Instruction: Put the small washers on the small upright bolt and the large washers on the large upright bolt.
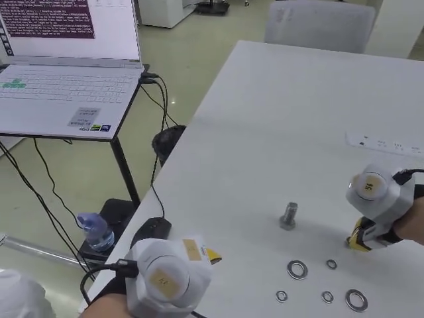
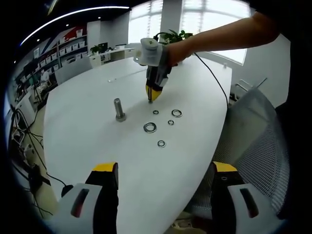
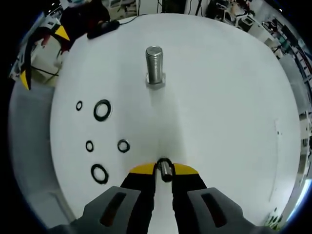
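The large bolt stands upright on the white table. My right gripper is shut on the small bolt, low over the table to the large bolt's right. Two large washers and three small washers lie flat in front of the large bolt. The same washers lie left of the right gripper's jaws. My left gripper hangs open and empty at the table's near left edge.
A laptop sits on a black stand to the left of the table, with cables and a water bottle on the floor below. A grey chair stands at the far end. A white label strip lies at the right.
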{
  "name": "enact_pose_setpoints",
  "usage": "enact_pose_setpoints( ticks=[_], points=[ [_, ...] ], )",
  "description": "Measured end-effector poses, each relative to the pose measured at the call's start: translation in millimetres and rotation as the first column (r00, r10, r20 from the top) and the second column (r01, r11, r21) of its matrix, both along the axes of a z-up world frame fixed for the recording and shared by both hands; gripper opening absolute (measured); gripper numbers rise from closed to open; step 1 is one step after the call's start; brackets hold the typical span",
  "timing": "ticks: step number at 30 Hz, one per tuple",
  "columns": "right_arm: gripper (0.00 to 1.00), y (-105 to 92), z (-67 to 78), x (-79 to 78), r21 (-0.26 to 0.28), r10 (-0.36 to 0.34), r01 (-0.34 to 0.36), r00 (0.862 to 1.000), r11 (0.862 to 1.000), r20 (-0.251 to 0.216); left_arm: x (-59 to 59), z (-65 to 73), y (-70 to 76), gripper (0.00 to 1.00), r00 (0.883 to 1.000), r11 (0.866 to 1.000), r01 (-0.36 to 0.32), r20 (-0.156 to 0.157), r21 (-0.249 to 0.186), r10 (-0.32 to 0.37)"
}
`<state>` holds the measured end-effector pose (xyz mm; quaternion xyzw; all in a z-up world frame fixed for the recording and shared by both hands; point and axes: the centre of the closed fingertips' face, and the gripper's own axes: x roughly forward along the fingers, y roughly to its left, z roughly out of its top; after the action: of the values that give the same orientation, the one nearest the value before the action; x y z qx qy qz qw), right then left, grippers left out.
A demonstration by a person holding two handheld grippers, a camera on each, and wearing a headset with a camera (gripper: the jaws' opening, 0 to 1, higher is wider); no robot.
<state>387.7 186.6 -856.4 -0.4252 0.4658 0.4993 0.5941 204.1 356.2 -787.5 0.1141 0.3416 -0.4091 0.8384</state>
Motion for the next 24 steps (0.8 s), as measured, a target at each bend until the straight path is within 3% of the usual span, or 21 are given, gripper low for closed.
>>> enact_pose_setpoints(
  ticks=[24],
  points=[
    [0.14, -3.3, -6.9, 1.7, -0.006, 0.000, 0.000, 1.000, 1.000, -0.004, -4.4, 2.8, -2.2, 0.74, 1.000, 1.000, -0.002, 0.001, -0.005, 0.002]
  ],
)
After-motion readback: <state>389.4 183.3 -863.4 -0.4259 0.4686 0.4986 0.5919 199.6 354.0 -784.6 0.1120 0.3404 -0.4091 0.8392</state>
